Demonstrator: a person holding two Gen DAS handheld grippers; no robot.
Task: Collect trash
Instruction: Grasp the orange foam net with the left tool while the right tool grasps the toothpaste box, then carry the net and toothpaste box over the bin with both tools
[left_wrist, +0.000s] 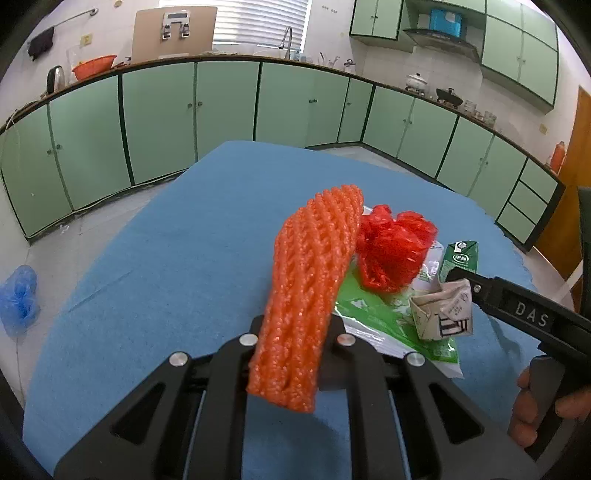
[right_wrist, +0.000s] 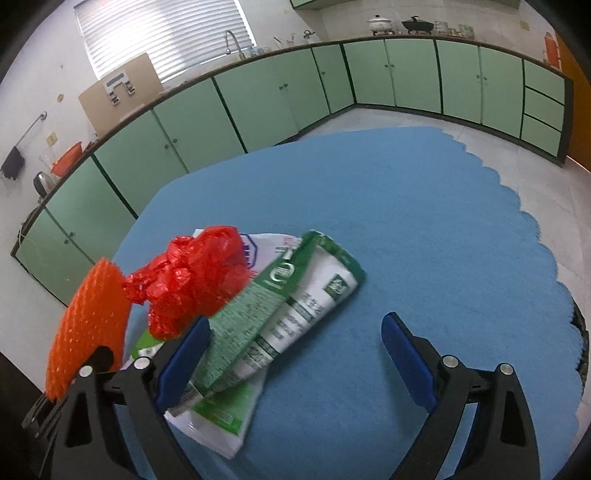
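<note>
My left gripper (left_wrist: 299, 328) is shut on an orange foam net sleeve (left_wrist: 314, 280), which sticks up and forward above the blue tablecloth (left_wrist: 166, 258). Just to its right lies a trash pile: a crumpled red plastic bag (left_wrist: 395, 247), a flattened green-and-white milk carton (left_wrist: 443, 306) and a green-and-white plastic wrapper (left_wrist: 373, 317) underneath. My right gripper (right_wrist: 295, 354) is open and low over the cloth, the carton (right_wrist: 295, 302) lying against its left blue pad (right_wrist: 184, 362). Also in the right wrist view are the red bag (right_wrist: 192, 280) and the held net (right_wrist: 92, 321).
The round table's scalloped cloth edge (right_wrist: 535, 229) runs along the right. A blue plastic bag (left_wrist: 18, 295) lies on the floor at the left. Green cabinets (left_wrist: 159, 118) line the walls. A person's hand (left_wrist: 535, 406) grips the right gripper's handle.
</note>
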